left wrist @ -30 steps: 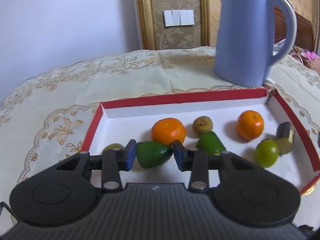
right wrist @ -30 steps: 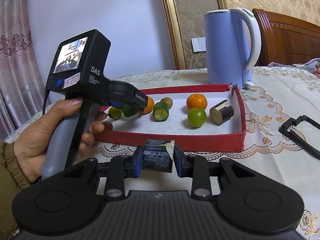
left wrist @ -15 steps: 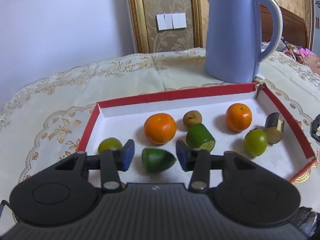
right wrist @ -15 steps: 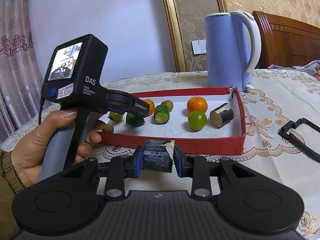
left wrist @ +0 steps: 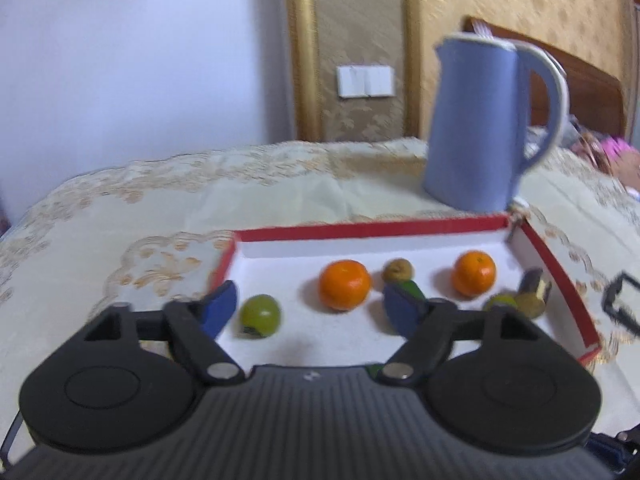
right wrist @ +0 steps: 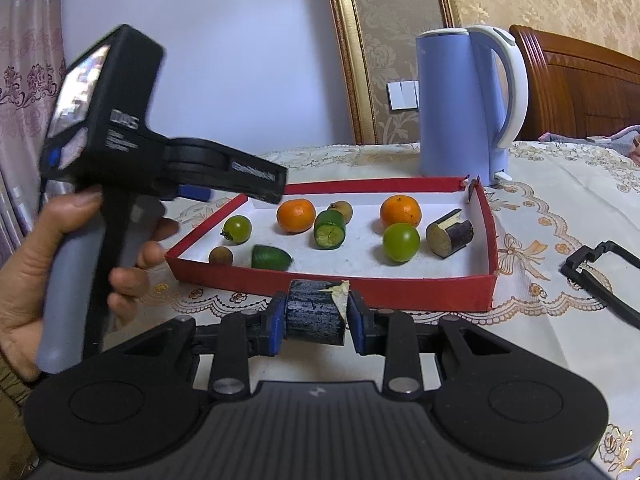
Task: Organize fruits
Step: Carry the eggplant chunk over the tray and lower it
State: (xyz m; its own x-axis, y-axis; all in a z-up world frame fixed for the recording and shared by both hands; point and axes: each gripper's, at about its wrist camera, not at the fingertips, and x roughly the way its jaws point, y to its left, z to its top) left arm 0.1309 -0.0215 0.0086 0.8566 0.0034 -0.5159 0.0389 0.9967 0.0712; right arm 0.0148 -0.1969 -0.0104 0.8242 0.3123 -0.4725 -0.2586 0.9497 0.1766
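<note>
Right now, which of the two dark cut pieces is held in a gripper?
The dark piece outside the red tray, clamped in the right gripper. The other dark piece lies loose inside the tray's right end.

A blue electric kettle (right wrist: 460, 108) with a white handle is standing upright on the far side of the table, and in the left wrist view (left wrist: 476, 128) it is showing blurred. A cream tablecloth (right wrist: 560, 216) with gold embroidered scrolls is covering the table. On the right, a black angular frame (right wrist: 600, 276) is lying flat on the cloth. A white wall switch (left wrist: 364, 81) is sitting on gold patterned wallpaper between two gilt mouldings (right wrist: 346, 52). A carved wooden headboard (right wrist: 580, 84) is showing at the far right, and a patterned curtain (right wrist: 24, 60) is hanging at the far left.
</note>
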